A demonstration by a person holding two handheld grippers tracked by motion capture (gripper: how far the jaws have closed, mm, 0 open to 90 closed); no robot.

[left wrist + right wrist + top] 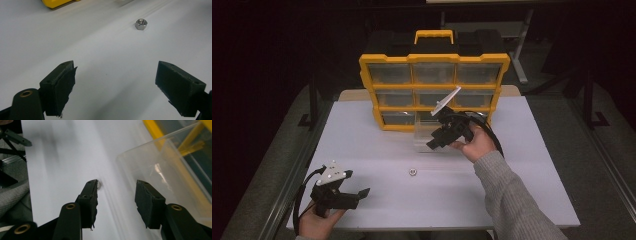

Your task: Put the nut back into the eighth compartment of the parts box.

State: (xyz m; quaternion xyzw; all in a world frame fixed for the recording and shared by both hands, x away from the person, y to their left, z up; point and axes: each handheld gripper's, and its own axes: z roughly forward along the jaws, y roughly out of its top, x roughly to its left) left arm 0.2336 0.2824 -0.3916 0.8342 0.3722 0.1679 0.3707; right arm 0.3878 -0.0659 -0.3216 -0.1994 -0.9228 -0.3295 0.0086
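A: Nut [413,172] — where is it now?

B: One hex nut, flat on the white table [532,200], near the centre, lying by itself. From my left gripper [354,195] it sits at about 1 o'clock, well apart. In the left gripper view it is up ahead at [141,24], beyond the jaws.

A: And that gripper?

B: Jaws spread wide, nothing between them. I hold it low at the table's 7 o'clock corner, aimed toward the nut; my guess is that it is lined up for a pick.

A: The right one?

B: The right gripper [435,142] is at about 1 o'clock from the nut, beside a clear drawer [424,137] that stands on the table in front of the yellow organiser [434,90]. Its jaws are partly apart and empty; in its own view the drawer's wall [160,172] lies just right of them, not between them. I judge the drawer was pulled out to take the nut.

A: Counts?

B: One nut, one loose drawer, one organiser with nine slots in three rows of three, the bottom-middle one looking empty, though the gripper covers part of it. Two grippers, two hands.
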